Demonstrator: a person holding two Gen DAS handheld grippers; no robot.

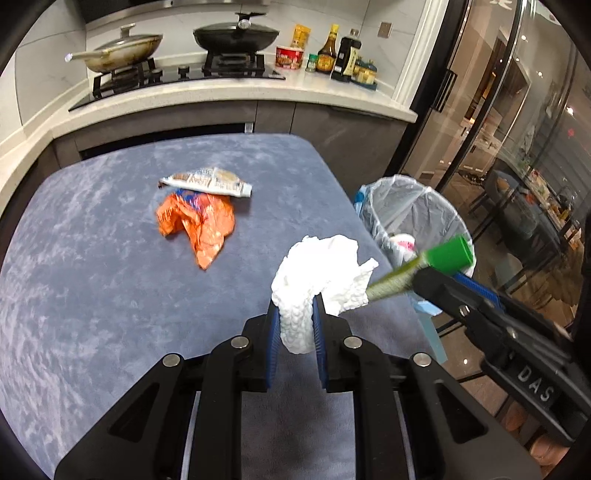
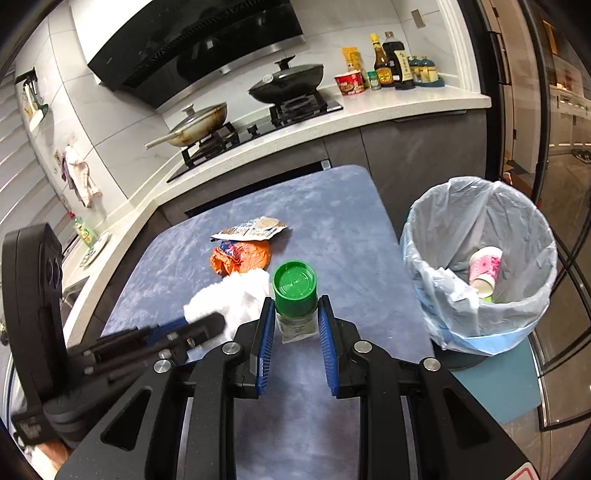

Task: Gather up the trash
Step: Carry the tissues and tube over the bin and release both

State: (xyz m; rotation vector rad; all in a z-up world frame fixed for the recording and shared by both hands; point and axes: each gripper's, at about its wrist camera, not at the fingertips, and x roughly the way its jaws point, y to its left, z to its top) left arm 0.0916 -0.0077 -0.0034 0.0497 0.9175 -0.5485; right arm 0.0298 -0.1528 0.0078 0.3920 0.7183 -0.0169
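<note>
My left gripper point(image 1: 295, 314) is shut on a crumpled white paper towel point(image 1: 317, 273), held above the blue table point(image 1: 92, 258). My right gripper point(image 2: 296, 310) is shut on a small jar with a green cap point(image 2: 294, 284). In the left wrist view that jar point(image 1: 448, 254) hangs near the rim of the trash bin point(image 1: 413, 206). An orange wrapper point(image 1: 199, 225) and a silver printed packet point(image 1: 210, 181) lie together on the table. The bin point(image 2: 480, 266) stands right of the table, lined with a pale bag, a pink paper cup point(image 2: 485, 269) inside.
Behind the table runs a kitchen counter point(image 1: 332, 96) with a gas stove, a lidded pan point(image 1: 122, 48) and a black wok point(image 1: 236, 35). Bottles and a red cup point(image 1: 290, 57) stand at its right end. Glass doors point(image 1: 517, 147) rise to the right.
</note>
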